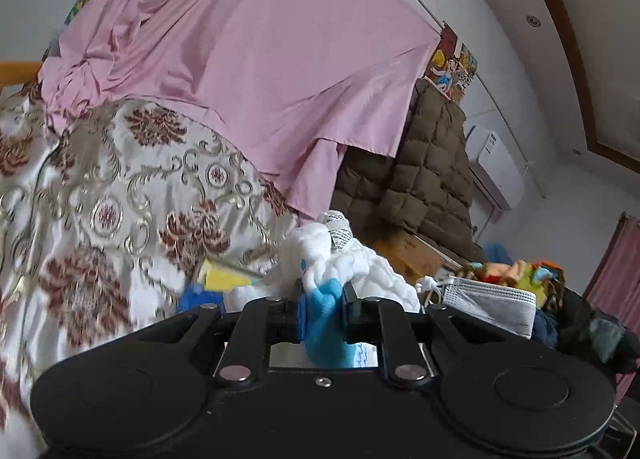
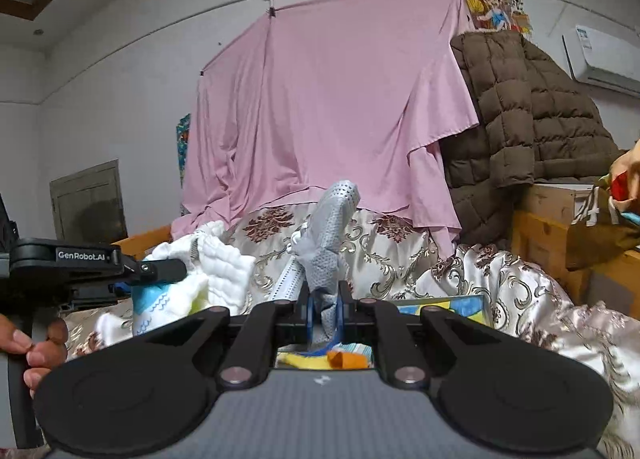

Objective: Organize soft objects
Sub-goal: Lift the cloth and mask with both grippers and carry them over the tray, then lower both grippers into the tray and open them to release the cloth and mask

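Hanging behind: pink sheet [image 2: 328, 107], over floral bedspread [image 1: 120, 187]. Left gripper [image 1: 322, 307] pinches white-blue cloth [image 1: 340, 259] above bedspread; right gripper [image 2: 325, 309] pinches grey face mask [image 2: 332, 227], lifted upright.

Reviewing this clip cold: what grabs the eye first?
The big pink sheet hung across the back wall dominates both views, with a brown quilted coat piled to its right. Up close, the left gripper pinches a white-and-blue cloth, and the right gripper clamps a grey face mask.
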A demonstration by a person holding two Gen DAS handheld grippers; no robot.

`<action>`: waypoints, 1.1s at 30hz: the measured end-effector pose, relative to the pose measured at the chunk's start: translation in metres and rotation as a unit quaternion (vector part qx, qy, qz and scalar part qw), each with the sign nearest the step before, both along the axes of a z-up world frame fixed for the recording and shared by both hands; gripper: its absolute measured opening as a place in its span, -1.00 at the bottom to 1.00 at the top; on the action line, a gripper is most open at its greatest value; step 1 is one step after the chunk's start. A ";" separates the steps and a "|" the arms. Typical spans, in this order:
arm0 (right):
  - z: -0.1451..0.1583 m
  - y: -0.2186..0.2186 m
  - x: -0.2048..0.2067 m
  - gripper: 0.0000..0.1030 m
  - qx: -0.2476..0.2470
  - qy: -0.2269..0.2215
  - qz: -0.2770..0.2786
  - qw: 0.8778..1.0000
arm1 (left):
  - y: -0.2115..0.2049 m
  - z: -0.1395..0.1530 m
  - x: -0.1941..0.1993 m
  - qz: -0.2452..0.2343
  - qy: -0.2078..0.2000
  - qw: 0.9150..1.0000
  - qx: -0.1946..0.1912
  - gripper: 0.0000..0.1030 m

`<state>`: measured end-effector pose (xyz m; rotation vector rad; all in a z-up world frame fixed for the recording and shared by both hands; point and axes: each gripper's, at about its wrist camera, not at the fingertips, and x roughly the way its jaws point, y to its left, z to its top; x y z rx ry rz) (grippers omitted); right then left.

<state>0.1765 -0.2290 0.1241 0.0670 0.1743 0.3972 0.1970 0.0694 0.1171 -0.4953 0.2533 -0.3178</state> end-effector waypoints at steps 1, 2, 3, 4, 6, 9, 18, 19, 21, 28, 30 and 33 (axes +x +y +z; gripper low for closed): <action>0.001 0.000 0.012 -0.78 0.000 0.003 -0.002 1.000 | 0.001 0.001 0.014 0.002 0.000 1.000 0.000 -0.67; 0.001 0.001 0.026 -0.78 -0.001 0.006 -0.004 1.000 | 0.001 0.002 0.024 0.002 0.000 1.000 0.000 -0.67; 0.001 0.001 0.038 -0.78 -0.002 0.009 -0.006 1.000 | 0.001 0.002 0.037 0.002 0.000 1.000 0.001 -0.67; 0.000 0.002 0.052 -0.78 -0.004 0.012 -0.008 1.000 | 0.000 0.001 0.053 0.003 0.001 1.000 0.005 -0.67; -0.003 0.003 0.082 -0.78 -0.002 0.021 -0.010 1.000 | -0.002 -0.002 0.082 0.005 0.005 1.000 0.011 -0.67; -0.012 0.005 0.129 -0.78 0.004 0.039 -0.010 0.999 | -0.006 -0.011 0.125 0.006 0.012 1.000 0.013 -0.67; -0.053 0.011 0.250 -0.78 -0.003 0.098 -0.011 0.995 | -0.023 -0.063 0.257 0.009 0.082 0.997 0.008 -0.67; -0.058 0.012 0.261 -0.78 -0.006 0.107 -0.013 0.994 | -0.025 -0.067 0.269 0.009 0.090 0.996 0.011 -0.67; -0.066 0.013 0.280 -0.78 -0.009 0.124 -0.015 0.992 | -0.029 -0.077 0.288 0.012 0.107 0.994 0.010 -0.67; -0.095 0.012 0.331 -0.78 -0.019 0.183 -0.031 0.983 | -0.048 -0.101 0.341 0.015 0.161 0.986 0.039 -0.67; -0.101 0.013 0.339 -0.78 -0.027 0.193 -0.032 0.980 | -0.052 -0.108 0.350 0.014 0.173 0.983 0.051 -0.67; -0.108 0.012 0.346 -0.78 -0.034 0.204 -0.034 0.978 | -0.055 -0.118 0.356 0.013 0.185 0.981 0.053 -0.67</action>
